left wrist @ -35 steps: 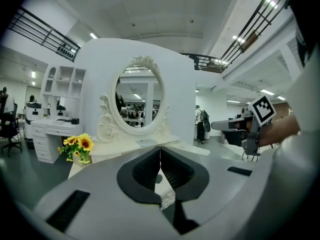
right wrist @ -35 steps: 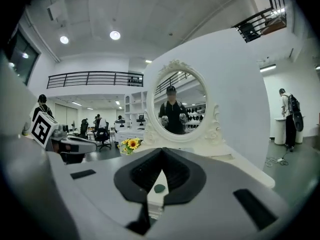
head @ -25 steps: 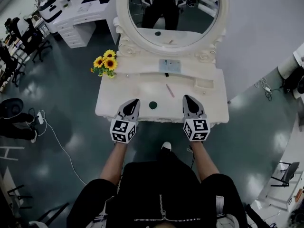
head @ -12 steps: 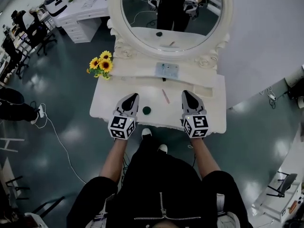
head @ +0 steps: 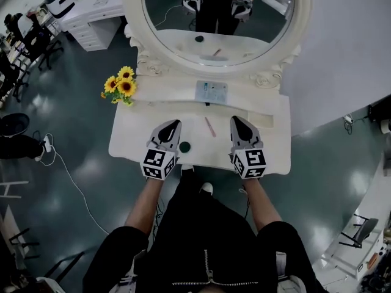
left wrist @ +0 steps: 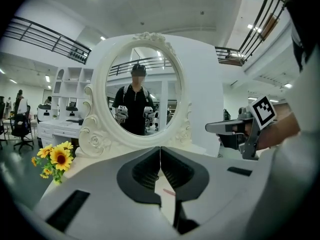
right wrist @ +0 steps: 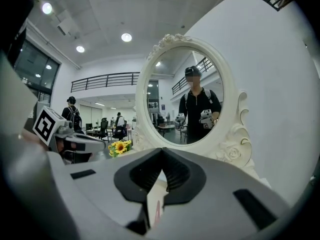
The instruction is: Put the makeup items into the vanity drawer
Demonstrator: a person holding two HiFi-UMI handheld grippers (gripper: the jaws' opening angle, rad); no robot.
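1. Over the near left part of the white tabletop (head: 131, 136), the left gripper (left wrist: 160, 150), pointing toward the mirror (head: 217, 14). Jaws pressed together tip to tip, with nothing caught between them.
2. Over the near right part of the tabletop, the right gripper (right wrist: 162, 152), side by side with the left one and well apart from it. Jaws likewise closed, and empty.
3. Between the two grippers, a pink pencil (head: 209, 127). Flat on the tabletop, slightly slanted, touched by neither gripper.
4. Near the front edge of the tabletop, a dark round case (head: 185, 146). Just beside the left gripper on its inner side, apart from the pink pencil.
5. At the back of the tabletop, right below the mirror, a pale blue rectangle (head: 211, 92). Tray or card, too small to tell. At its near edge, a small dark thing (head: 208, 104).
6. At the back left corner, a bunch of sunflowers (head: 119, 85), leaning out past the tabletop's edge.
7. In the mirror, the reflection of a person (head: 208, 243) in black, with both grippers side by side. Lower in the glass, reflections of the pencil and the case.
8. At the front edge, the person in a black zipped top, both arms stretched forward over the tabletop. One white shoe (head: 207, 188) on the dark floor below.
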